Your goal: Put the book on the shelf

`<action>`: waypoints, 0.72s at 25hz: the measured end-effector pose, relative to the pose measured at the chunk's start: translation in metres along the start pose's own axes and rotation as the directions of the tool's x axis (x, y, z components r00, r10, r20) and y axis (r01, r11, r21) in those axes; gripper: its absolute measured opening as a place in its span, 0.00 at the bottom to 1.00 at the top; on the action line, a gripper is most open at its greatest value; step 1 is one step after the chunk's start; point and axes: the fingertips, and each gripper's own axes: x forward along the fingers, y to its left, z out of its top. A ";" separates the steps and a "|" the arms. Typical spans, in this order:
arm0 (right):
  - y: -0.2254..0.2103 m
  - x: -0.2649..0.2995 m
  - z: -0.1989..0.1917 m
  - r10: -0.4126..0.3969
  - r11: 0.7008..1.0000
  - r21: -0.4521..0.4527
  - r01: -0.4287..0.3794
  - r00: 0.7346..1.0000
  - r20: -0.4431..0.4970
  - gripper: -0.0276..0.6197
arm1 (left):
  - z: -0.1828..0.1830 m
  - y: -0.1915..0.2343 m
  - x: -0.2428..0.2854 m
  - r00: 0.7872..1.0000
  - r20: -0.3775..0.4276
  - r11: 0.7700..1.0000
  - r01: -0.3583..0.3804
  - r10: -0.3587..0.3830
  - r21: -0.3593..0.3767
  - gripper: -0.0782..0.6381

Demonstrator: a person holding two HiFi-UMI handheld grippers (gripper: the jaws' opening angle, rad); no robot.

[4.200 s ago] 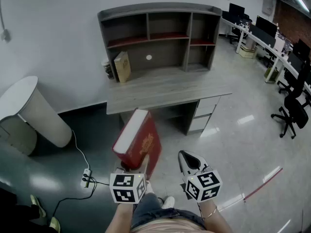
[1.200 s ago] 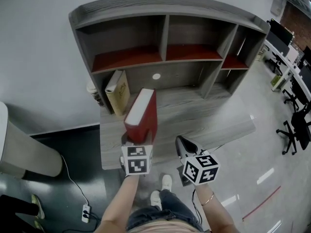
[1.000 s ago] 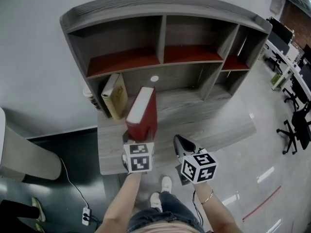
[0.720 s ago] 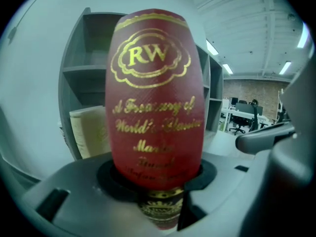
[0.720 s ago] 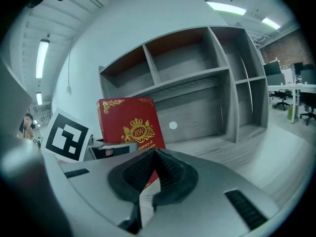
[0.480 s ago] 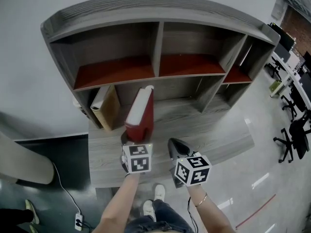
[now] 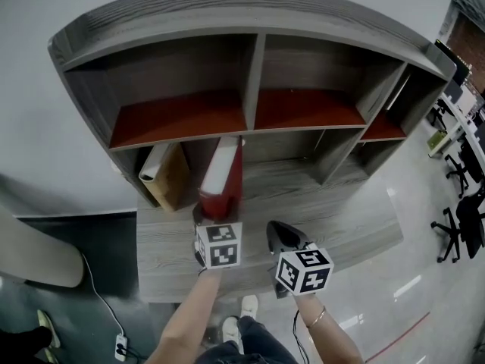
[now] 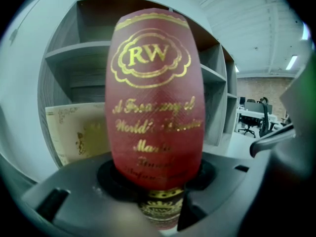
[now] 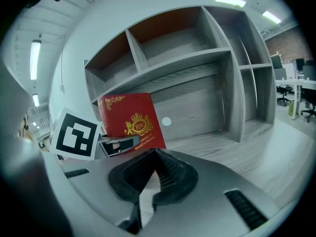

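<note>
My left gripper (image 7: pixel 215 214) is clamped on the lower end of the red book (image 7: pixel 223 174). The spine fills the space between the fingers, which stand wide to take its thickness. The book rises upright from them, its top nearly at the red board of the shelf (image 7: pixel 255 70) just ahead. My right gripper (image 7: pixel 279 232) hovers beside the left one, fingers drawn all but together on nothing.

I judge I am at the point of feeding the book into the lower bay. Beyond the fingers and a little to their left, a tan book (image 7: pixel 168 177) leans against the bay's side wall. The open space is straight ahead and to the right.

To do this well, I want the book vertical and its top edge ducked under the red board before I push forward. I should aim just right of the tan book so I don't knock it over. Then I lower until the base rests on the desk (image 7: pixel 326 214) and let go only once it stands. The right gripper could steady the cover if it tips.
</note>
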 end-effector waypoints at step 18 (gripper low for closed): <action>-0.033 0.037 0.003 -0.018 1.000 0.014 0.018 0.999 -0.038 0.06 | 0.019 0.004 0.058 0.998 0.053 0.999 0.016 -0.019 0.047 0.41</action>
